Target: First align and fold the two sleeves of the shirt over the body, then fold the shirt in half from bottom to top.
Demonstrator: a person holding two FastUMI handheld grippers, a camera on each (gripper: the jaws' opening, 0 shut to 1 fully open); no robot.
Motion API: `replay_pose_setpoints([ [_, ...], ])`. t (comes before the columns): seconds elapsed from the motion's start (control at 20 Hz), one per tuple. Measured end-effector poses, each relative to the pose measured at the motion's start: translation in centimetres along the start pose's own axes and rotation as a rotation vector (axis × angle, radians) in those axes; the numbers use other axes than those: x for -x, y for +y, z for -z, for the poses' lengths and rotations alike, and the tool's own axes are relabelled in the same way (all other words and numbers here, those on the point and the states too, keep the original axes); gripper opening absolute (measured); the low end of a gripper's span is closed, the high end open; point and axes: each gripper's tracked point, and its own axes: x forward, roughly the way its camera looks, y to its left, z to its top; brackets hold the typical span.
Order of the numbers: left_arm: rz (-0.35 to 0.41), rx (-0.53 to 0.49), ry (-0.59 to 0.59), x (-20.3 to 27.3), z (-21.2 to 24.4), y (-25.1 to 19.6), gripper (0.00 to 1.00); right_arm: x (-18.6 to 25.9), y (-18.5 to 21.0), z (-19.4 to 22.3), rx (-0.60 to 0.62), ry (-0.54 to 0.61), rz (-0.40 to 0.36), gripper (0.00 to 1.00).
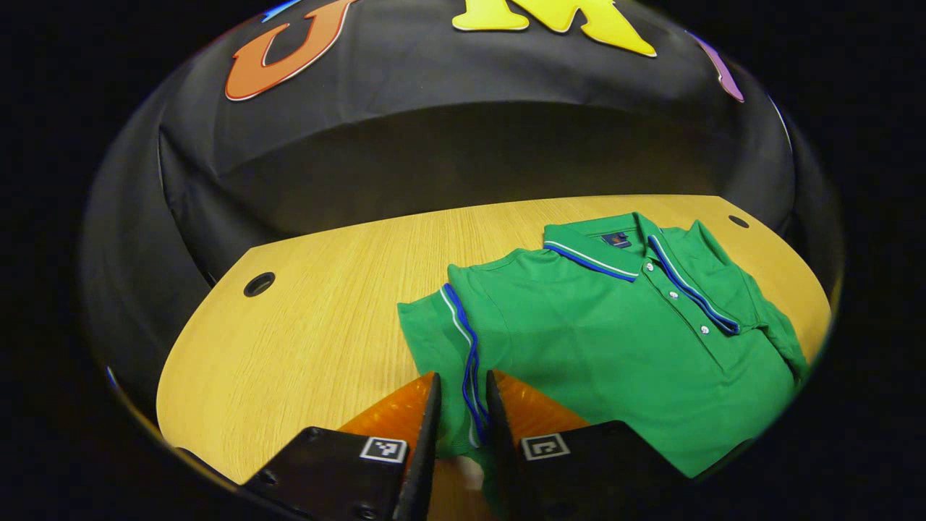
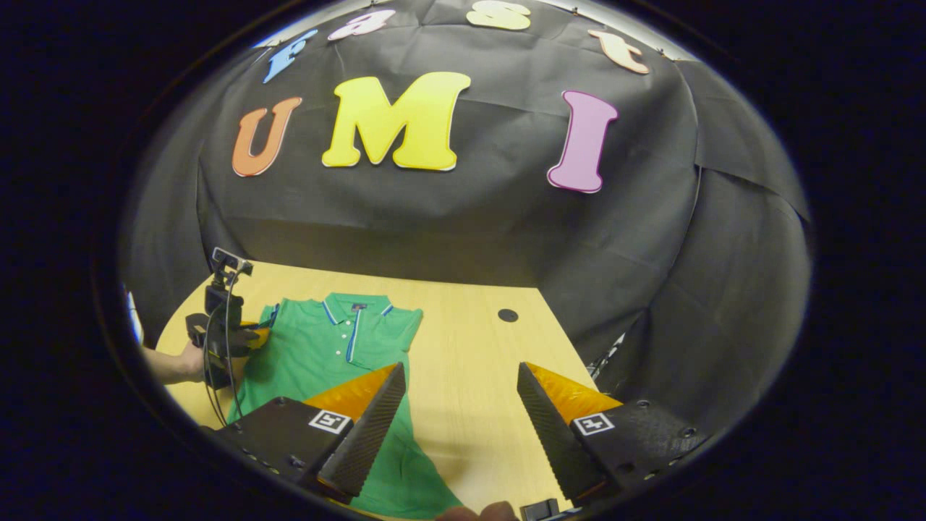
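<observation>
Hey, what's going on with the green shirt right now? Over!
Left gripper shut on shirt sleeve. Right gripper open above table, beside green shirt. Nothing in the way.

A pale wood-grain desk (image 1: pixel 318 318) with a rounded corner stands against the booth's black cloth wall (image 1: pixel 470 137), which hangs in soft creases behind and around it. Two small round dark holes pierce the desk top near its far corners: one at the left (image 1: pixel 259 284), one at the right (image 1: pixel 738 221). In the right gripper view one such hole (image 2: pixel 508 315) shows on the bare desk (image 2: pixel 470 362).
</observation>
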Motion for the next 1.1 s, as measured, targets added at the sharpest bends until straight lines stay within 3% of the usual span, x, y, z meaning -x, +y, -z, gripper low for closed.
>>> replay_pose_setpoints([
  [0.05,-0.008,0.011,-0.004,0.1,-0.1,0.3,0.39,-0.1,0.0,0.1,-0.002,0.003,-0.003,0.97],
  [0.1,-0.007,0.027,-0.010,0.2,-0.4,0.4,0.26,-0.1,0.1,0.2,-0.004,0.004,-0.007,0.95],
  [0.3,0.009,0.083,-0.013,0.6,-1.1,0.7,0.06,-0.4,-0.1,0.2,-0.022,0.012,-0.017,0.95],
  [0.7,0.046,0.073,-0.086,3.2,-6.3,-0.8,0.05,-0.5,-0.3,-0.1,-0.060,0.001,-0.038,0.95],
  [1.1,0.109,0.049,-0.113,4.9,-10.8,-7.6,0.06,1.0,-2.9,0.2,-0.109,-0.021,-0.020,0.95],
])
